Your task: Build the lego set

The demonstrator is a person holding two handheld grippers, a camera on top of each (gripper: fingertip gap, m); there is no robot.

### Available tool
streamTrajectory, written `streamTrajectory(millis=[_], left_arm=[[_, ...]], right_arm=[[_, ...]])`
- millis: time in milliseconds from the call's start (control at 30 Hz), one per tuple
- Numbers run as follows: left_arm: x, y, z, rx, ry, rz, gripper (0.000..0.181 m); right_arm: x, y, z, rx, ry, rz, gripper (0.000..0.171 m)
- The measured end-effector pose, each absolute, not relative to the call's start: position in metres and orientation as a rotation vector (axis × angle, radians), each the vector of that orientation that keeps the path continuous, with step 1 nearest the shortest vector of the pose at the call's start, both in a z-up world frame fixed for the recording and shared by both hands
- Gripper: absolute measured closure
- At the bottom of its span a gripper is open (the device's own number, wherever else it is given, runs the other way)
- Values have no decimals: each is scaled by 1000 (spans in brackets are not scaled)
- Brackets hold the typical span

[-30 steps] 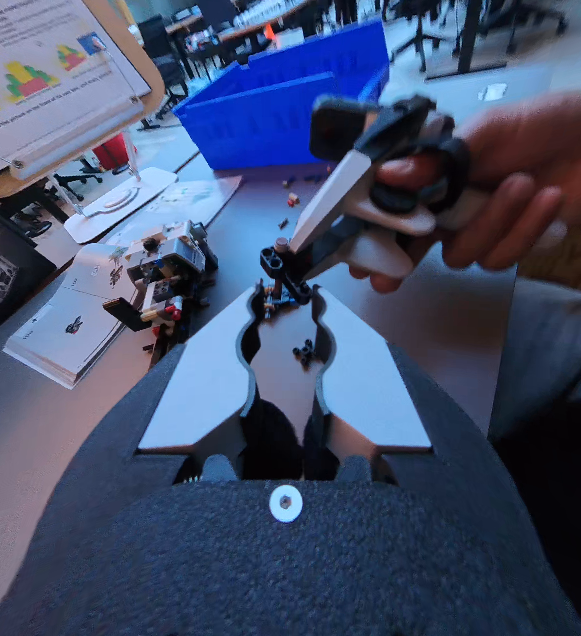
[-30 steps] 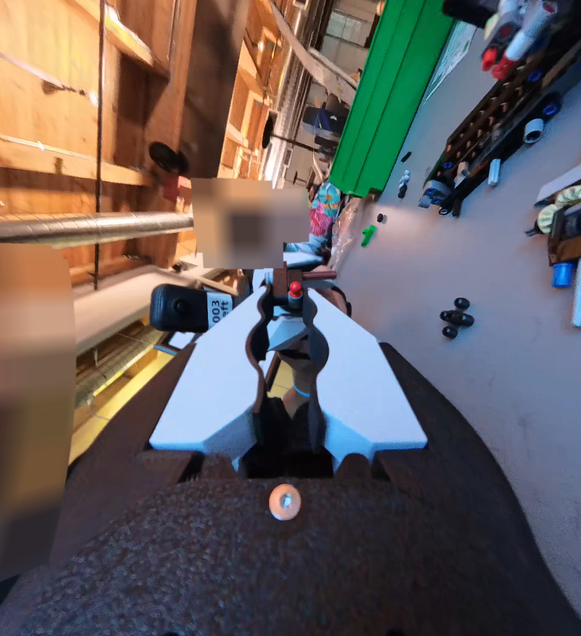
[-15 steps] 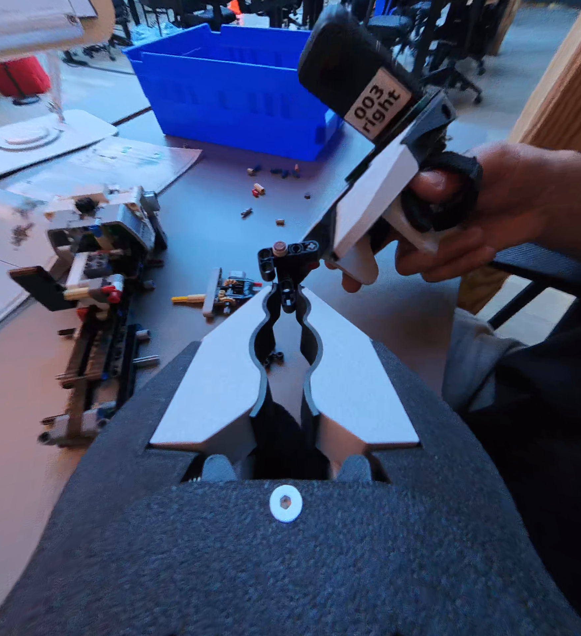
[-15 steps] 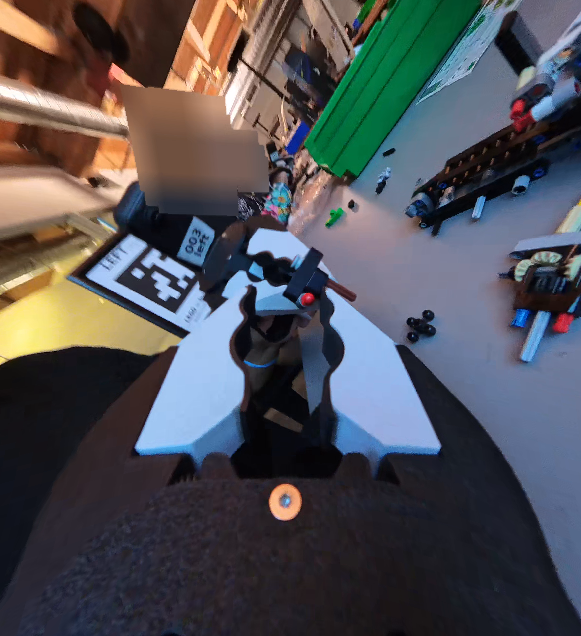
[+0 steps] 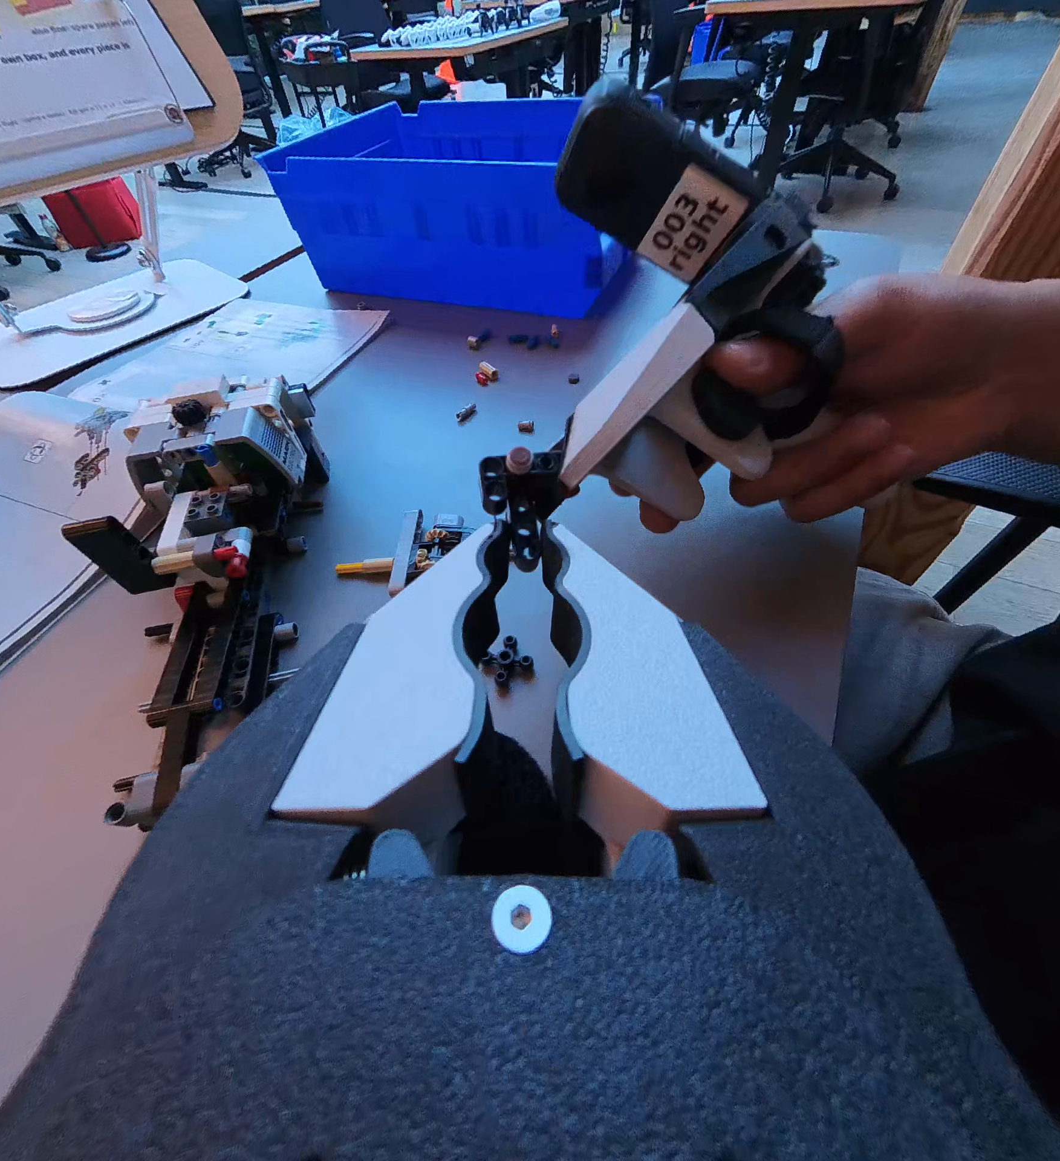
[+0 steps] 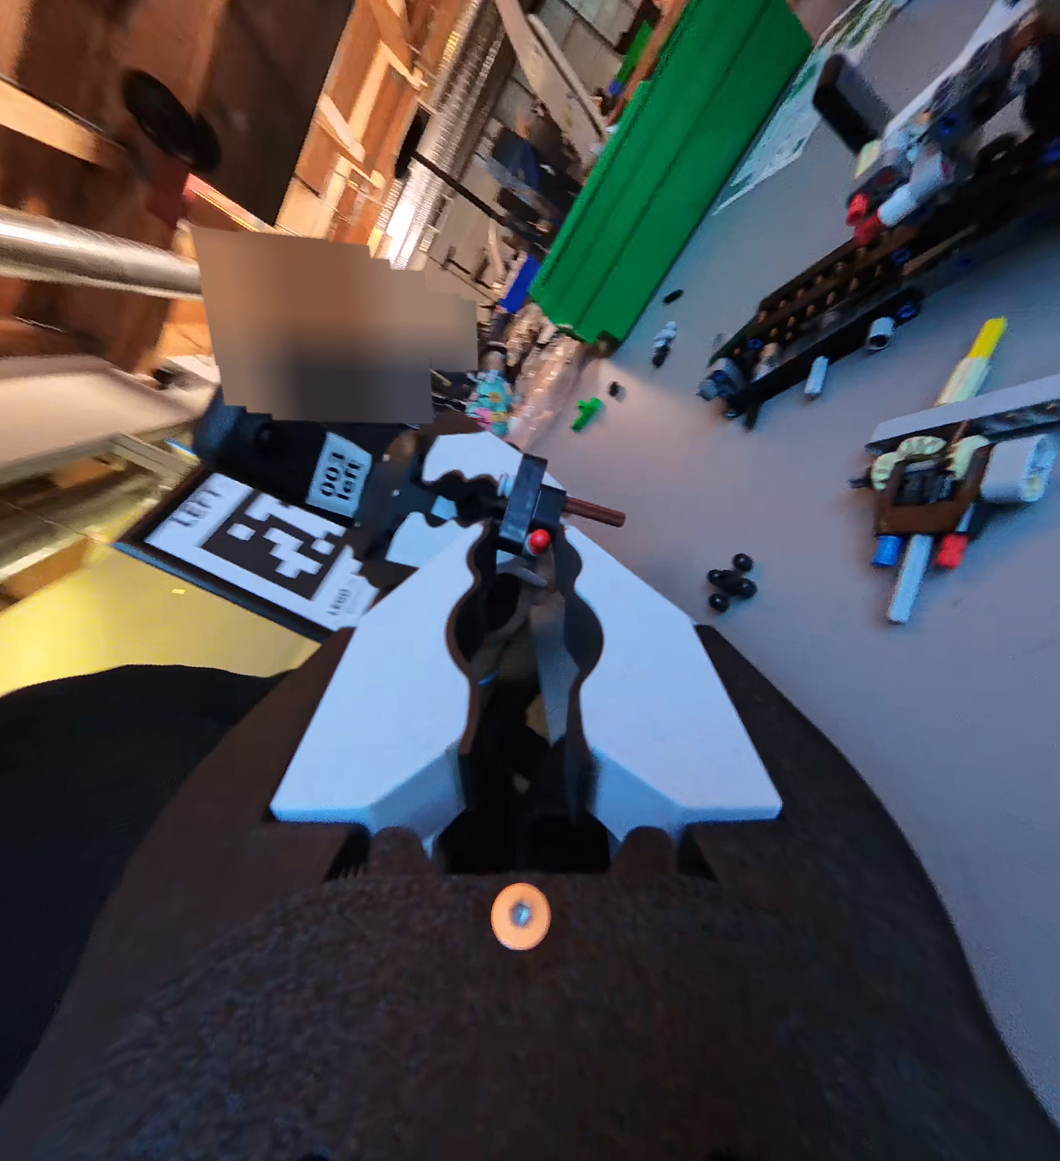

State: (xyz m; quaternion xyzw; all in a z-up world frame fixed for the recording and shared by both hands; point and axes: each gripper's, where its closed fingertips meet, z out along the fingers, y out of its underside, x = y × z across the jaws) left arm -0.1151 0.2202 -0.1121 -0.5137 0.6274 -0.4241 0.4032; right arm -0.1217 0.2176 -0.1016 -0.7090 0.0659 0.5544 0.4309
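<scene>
Both grippers have dropped lower over the table since a second ago.
Left gripper [image 5: 524, 534] pinches a black lego beam piece [image 5: 518, 496]; right gripper [image 6: 530, 543], from 2 o'clock, clamps the same piece at its red pin [image 6: 538, 539]. Half-built lego model [image 5: 213, 477] lies at 9 o'clock beside a blue bin [image 5: 445, 213].

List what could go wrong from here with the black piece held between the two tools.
1. The left tool pinches only the lower end of the black beam piece, so a push from the right tool could twist it loose.
2. The brown axle sticks out of the piece and may slide out.
3. A dropped piece would land among the small loose parts on the grey table, or off its near edge.
</scene>
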Motion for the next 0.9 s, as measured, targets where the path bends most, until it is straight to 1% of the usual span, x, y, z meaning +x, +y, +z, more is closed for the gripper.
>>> streamTrajectory(millis=[133,200,233,300,367,467,500,533,600,700,833,900], left_arm=[[-119,221,-110,-1309,1597,-1117,176],[-122,222,-109,-1329,1615,-1142,176],[-124,223,-109,-1343,1618,-1173,176],[-128,225,-102,-1361,1584,-1287,176],[-134,227,-93,-1359,1552,-1428,176],[-145,218,-81,-1279,1568,-1647,177],[-148,212,-80,-1246,1602,-1701,177],[-151,207,-81,-1222,1639,-1722,177],[-153,199,-83,-1171,1705,-1717,177],[-155,187,-83,-1126,1778,-1714,176],[-154,180,-89,-1117,1827,-1685,176],[-153,179,-90,-1114,1833,-1677,176]], right_arm=[[-125,216,-98,-1817,74,1258,152],[-131,212,-95,-1819,-1,1242,143],[-132,210,-95,-1822,-27,1247,142],[-134,204,-96,-1851,-107,1230,139],[-134,196,-96,-1876,-254,1130,141],[-124,197,-83,-1801,-448,809,133],[-124,196,-78,-1777,-489,760,127],[-128,195,-75,-1765,-522,755,120],[-138,192,-74,-1766,-585,797,115],[-149,192,-83,-1784,-655,758,121],[-159,183,-86,-1763,-713,771,144],[-159,181,-87,-1769,-717,774,148]])
